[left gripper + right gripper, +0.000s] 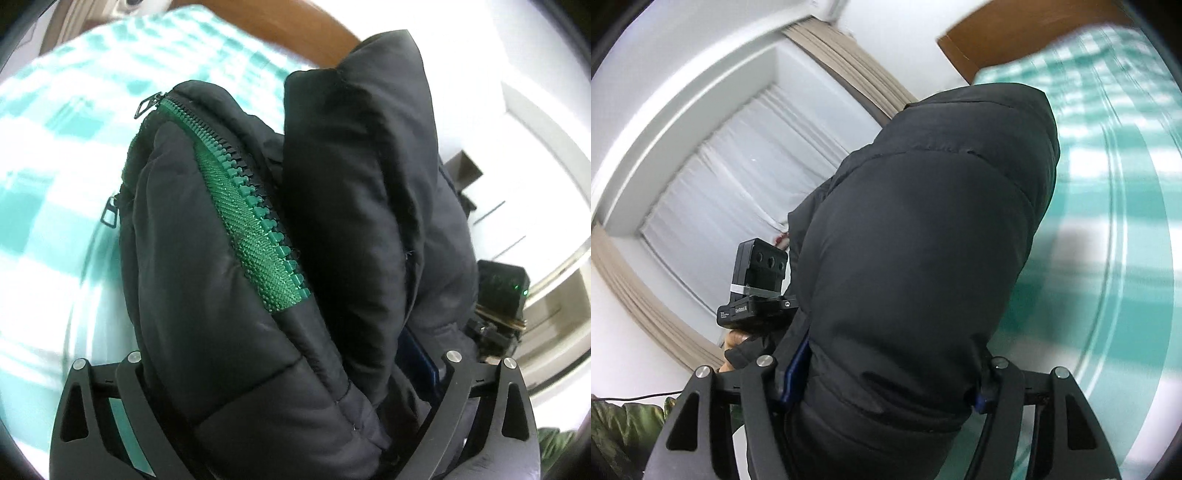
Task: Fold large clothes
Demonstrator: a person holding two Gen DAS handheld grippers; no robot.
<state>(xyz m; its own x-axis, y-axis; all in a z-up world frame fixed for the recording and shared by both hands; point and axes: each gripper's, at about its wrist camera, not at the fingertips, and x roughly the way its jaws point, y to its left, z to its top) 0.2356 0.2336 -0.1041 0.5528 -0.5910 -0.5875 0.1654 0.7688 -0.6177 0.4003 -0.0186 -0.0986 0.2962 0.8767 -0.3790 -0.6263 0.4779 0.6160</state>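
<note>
A black puffer jacket (351, 206) with a green zipper (255, 218) fills the left wrist view, bunched and lifted above the bed. My left gripper (291, 398) is shut on a thick fold of it; the fingertips are hidden in the fabric. In the right wrist view the same jacket (923, 240) bulges between the jaws of my right gripper (882, 391), which is shut on it. The left gripper's body (757, 284) shows beside the jacket in the right wrist view, and the right gripper's body (498, 295) shows in the left wrist view.
A bed with a teal and white checked sheet (55, 155) lies under the jacket and also shows in the right wrist view (1115, 184). A brown wooden headboard (1015, 33) stands behind it. A window with white and beige curtains (738, 147) is to the side. Green clothing (624, 428) lies low left.
</note>
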